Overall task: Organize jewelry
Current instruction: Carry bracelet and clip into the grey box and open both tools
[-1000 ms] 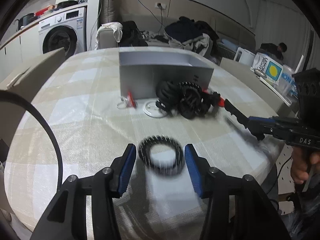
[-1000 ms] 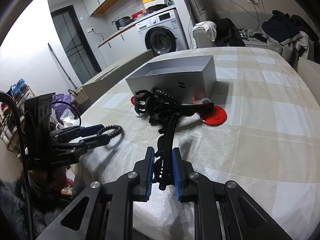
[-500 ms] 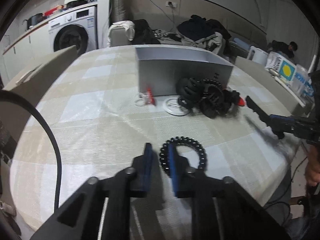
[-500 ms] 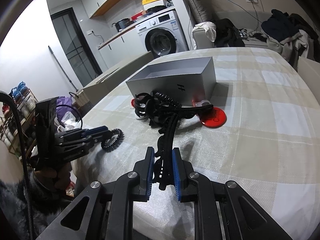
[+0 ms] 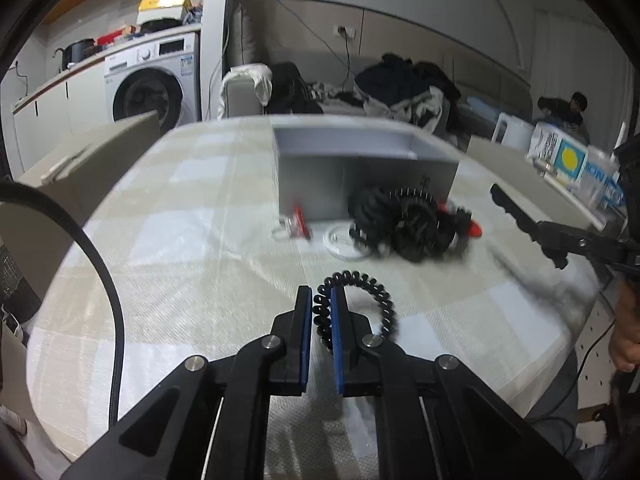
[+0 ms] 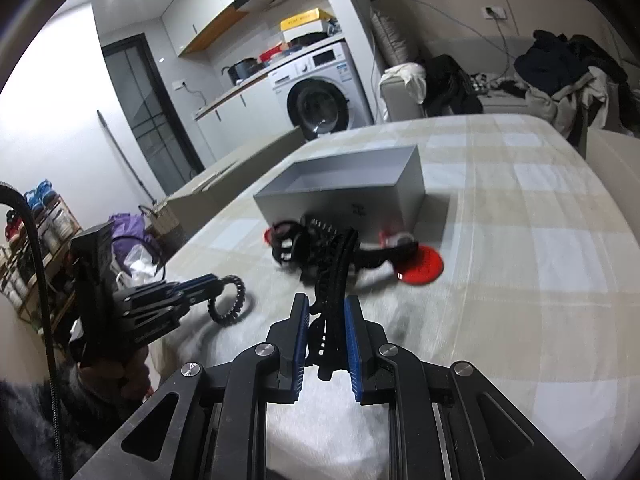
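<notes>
Near the table edge [image 5: 552,320], left gripper [image 5: 320,320] pinches coil bracelet [image 5: 360,296].

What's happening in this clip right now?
A person is sorting jewelry on a checked tablecloth. The left gripper is shut on a black coiled bracelet; the right gripper pinches a long black strap leading to the tangled pile before the open grey box.

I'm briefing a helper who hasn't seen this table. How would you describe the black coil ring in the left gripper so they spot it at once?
Start at the open grey box on the checked tablecloth. Nearer than the black jewelry tangle before it, the left gripper pinches a spiral coil ring. It alone is separate from the tangle.
</notes>
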`<action>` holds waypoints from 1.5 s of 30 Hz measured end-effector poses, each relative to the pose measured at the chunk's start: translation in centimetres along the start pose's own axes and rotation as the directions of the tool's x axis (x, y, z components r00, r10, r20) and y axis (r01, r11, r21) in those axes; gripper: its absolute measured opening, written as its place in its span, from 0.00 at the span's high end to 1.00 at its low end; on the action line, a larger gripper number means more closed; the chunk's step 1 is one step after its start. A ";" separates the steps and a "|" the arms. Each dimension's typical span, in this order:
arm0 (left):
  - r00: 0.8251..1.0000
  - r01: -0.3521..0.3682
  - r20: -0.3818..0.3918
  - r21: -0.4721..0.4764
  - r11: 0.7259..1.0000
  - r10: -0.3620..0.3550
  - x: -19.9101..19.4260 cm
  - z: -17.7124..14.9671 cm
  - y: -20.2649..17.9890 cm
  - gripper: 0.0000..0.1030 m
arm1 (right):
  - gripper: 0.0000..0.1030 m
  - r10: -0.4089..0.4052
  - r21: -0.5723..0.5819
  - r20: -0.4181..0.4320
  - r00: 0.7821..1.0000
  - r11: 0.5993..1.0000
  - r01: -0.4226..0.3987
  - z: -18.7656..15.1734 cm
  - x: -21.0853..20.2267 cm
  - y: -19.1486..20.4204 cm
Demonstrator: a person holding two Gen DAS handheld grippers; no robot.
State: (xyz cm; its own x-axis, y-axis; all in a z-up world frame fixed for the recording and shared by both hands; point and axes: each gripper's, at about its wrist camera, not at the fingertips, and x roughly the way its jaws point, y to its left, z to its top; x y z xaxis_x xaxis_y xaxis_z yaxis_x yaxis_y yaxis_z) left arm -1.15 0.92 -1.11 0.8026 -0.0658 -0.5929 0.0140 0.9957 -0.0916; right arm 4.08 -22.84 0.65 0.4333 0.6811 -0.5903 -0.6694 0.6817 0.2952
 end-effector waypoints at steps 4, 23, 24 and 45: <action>0.998 -0.002 0.070 -0.013 1.000 0.003 -1.1 1.6 0.3 0.97 | 0.84 -0.004 -0.001 0.029 1.000 1.000 0.004 1.0 -0.2 0.2; 0.989 0.011 0.147 -0.041 0.999 -0.005 0.8 6.6 1.9 0.97 | 0.84 0.050 0.103 0.091 0.995 0.993 -0.059 8.4 3.8 -2.3; 0.992 0.022 0.127 -0.047 0.999 -0.016 0.7 6.0 2.1 0.97 | 0.84 0.052 0.108 0.090 0.995 0.992 -0.062 8.2 3.8 -2.5; 0.992 -0.019 -0.123 0.043 0.999 0.024 3.4 0.2 0.6 0.96 | 0.84 0.071 0.087 0.095 0.993 0.993 -0.079 7.8 3.0 -2.1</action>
State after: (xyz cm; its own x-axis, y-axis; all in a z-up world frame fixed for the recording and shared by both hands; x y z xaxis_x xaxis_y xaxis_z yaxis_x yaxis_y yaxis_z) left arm 1.65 1.27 -3.02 0.7230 -0.0491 -0.6891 0.0242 0.9987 -0.0458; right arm 11.47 -20.17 4.10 0.4403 0.7501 -0.4934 -0.6469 0.6461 0.4050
